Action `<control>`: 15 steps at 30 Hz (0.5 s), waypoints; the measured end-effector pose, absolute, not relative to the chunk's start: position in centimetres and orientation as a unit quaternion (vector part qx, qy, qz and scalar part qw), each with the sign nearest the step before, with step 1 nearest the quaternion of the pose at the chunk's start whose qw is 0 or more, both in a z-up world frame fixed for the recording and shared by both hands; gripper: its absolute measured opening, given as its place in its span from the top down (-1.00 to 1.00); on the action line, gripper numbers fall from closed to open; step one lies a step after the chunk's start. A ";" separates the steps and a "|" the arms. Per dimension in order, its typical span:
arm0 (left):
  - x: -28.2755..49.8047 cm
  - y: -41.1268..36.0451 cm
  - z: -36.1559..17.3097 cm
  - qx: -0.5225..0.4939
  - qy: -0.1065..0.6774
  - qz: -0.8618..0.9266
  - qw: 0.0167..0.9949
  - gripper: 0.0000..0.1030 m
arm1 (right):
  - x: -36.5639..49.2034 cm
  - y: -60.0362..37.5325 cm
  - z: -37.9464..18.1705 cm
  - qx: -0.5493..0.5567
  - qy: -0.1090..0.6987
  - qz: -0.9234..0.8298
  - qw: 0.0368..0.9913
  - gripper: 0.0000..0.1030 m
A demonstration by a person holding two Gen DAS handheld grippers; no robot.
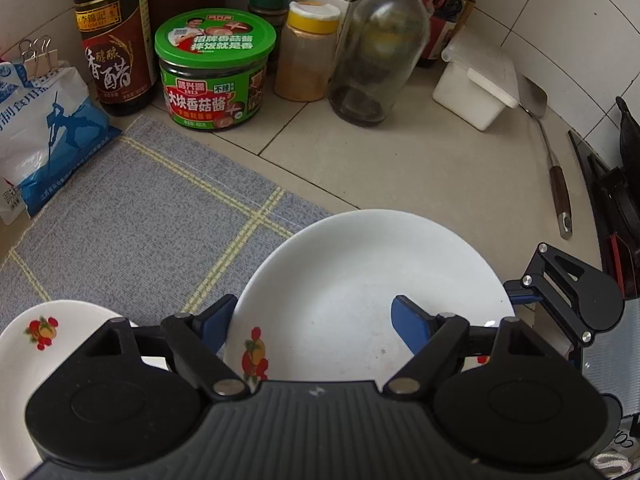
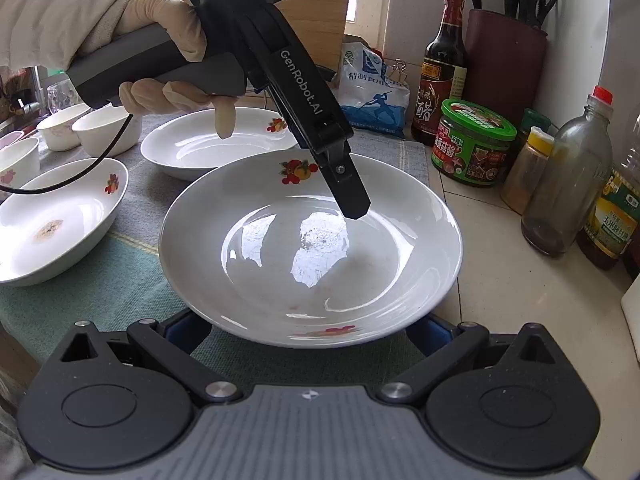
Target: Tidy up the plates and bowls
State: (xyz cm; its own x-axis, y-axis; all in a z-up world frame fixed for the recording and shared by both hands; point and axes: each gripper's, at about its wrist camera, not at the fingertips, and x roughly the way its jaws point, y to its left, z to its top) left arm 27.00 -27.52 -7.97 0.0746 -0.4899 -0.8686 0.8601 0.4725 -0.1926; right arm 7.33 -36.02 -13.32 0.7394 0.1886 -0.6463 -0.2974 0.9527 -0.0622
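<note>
Left claw astride white plate's rim

We see the left gripper built in matte black — round hubs, linkage arms with silver screws, a ribbed grey centre plate, and blue pads. Its body reads "GenRobot.AI" in white, and a black cable trails from the dark grey handle. The left hand wears a cream glove with a pale sleeve. The right gripper looks the same.
</note>
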 end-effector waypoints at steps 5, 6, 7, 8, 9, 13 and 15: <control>28.4 -28.3 -8.7 0.185 0.485 -0.473 0.712 -0.60 | 9.0 -36.7 -13.8 -0.080 0.340 0.129 0.928 -1.00; 28.6 -28.4 -8.8 0.184 0.485 -0.472 0.713 -0.60 | 9.2 -36.8 -13.8 -0.078 0.340 0.129 0.928 -1.00; 28.8 -28.5 -9.0 0.184 0.485 -0.472 0.713 -0.60 | 9.3 -36.9 -13.9 -0.077 0.340 0.129 0.928 -1.00; 29.0 -28.6 -9.1 0.183 0.485 -0.470 0.714 -0.60 | 9.5 -37.0 -13.9 -0.076 0.340 0.130 0.929 -1.00; 29.1 -28.6 -9.2 0.183 0.486 -0.468 0.715 -0.60 | 9.7 -37.1 -13.9 -0.075 0.340 0.130 0.928 -1.00; 29.3 -28.7 -9.5 0.179 0.486 -0.467 0.717 -0.60 | 9.9 -37.3 -14.1 -0.070 0.339 0.130 0.929 -1.00; 29.4 -28.7 -9.4 0.174 0.485 -0.466 0.719 -0.60 | 10.0 -37.3 -14.2 -0.066 0.340 0.128 0.929 -1.00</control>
State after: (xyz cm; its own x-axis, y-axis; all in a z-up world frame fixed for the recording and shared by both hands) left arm 29.41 -28.72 -9.45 0.0953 -0.5011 -0.8601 0.8394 0.5049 -0.2011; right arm 9.99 -37.34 -14.23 0.7352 0.1935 -0.6497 -0.2838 0.9582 -0.0358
